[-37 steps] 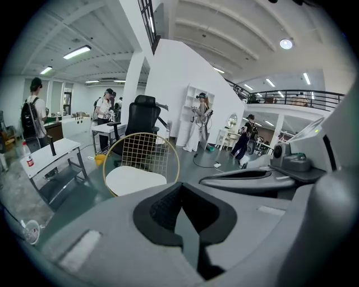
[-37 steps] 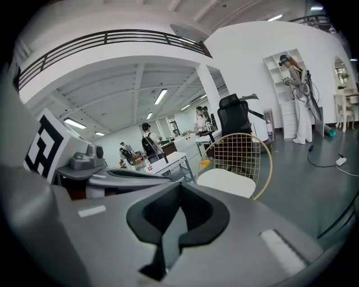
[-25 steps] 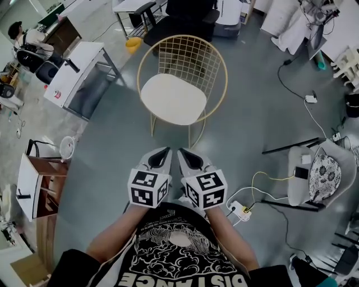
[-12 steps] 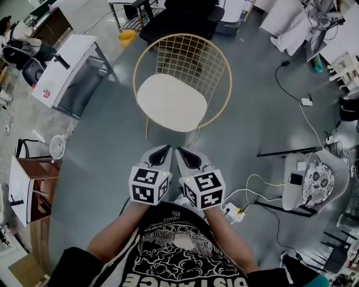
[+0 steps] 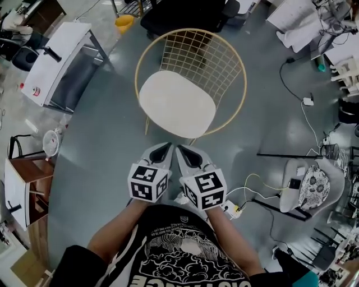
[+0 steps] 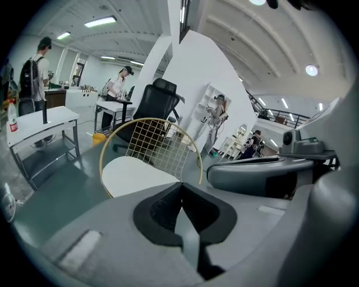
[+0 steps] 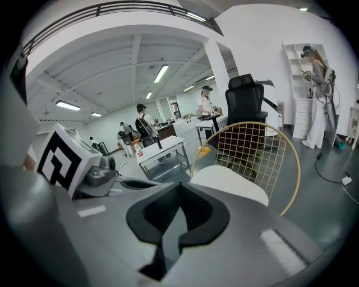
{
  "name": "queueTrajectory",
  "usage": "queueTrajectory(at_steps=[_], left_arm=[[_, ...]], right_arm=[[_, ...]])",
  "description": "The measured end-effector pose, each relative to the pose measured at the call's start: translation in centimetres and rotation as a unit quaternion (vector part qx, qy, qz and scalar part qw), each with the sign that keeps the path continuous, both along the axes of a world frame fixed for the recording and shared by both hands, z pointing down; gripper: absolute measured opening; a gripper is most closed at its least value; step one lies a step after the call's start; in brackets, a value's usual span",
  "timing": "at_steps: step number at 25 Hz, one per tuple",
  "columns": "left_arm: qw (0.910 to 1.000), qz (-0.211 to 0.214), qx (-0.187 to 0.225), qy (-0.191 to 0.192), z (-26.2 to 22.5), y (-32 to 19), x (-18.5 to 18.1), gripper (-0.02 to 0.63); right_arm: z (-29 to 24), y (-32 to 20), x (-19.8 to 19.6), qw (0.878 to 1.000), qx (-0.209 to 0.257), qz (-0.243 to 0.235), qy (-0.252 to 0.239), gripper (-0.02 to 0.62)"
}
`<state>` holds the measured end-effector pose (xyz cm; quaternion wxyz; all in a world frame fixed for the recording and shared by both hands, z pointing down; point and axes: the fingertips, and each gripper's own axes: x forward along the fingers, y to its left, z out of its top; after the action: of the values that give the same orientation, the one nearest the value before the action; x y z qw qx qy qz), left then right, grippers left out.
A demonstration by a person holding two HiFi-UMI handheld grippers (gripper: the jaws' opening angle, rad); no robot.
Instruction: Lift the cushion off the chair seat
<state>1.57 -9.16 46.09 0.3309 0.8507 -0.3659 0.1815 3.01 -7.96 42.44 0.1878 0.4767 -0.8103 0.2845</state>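
Note:
A cream cushion lies flat on the seat of a gold wire chair straight ahead on the grey floor. It shows as a pale pad in the left gripper view and again as a pale pad in the right gripper view. My left gripper and right gripper hover side by side, just short of the seat's near edge and clear of it. Both have their jaws together with nothing between them. In its own view the left gripper points at the chair, as does the right gripper.
A white table stands to the left, a black office chair behind the gold one. A grey seat with a patterned cushion and a power strip with cables lie to the right. People stand at desks far off.
The chair and cushion have grown larger and come closer to both grippers as I stepped toward them. The grippers keep their side-by-side pose, jaws unchanged.

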Motion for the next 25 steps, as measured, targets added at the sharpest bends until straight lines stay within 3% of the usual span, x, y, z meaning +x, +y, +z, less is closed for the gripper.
queueTrajectory(at_steps=[3, 8, 13, 18, 25], left_arm=[[0.9988, -0.012, -0.026, 0.039, 1.5, -2.4, -2.1, -0.003], [0.9927, -0.022, -0.061, 0.101, 4.6, -3.5, -1.7, -0.003], [0.9807, -0.046, -0.097, 0.163, 7.4, -5.1, -1.6, -0.003], [0.9623, -0.063, -0.13, 0.23, 9.7, -7.3, -2.5, -0.003], [0.9471, -0.079, -0.159, 0.267, 13.0, -8.7, -3.2, -0.002]], right_arm=[[0.9, -2.7, -2.4, 1.0, -0.019, -0.007, 0.009, 0.0], [2.7, -4.8, -2.5, 0.999, -0.032, -0.016, 0.015, 0.0], [4.5, -6.5, -1.9, 0.999, -0.041, -0.016, 0.028, 0.0], [5.8, -8.0, -2.4, 0.998, -0.053, -0.015, 0.04, 0.0], [7.5, -9.0, -2.0, 0.997, -0.066, -0.009, 0.044, 0.0]])
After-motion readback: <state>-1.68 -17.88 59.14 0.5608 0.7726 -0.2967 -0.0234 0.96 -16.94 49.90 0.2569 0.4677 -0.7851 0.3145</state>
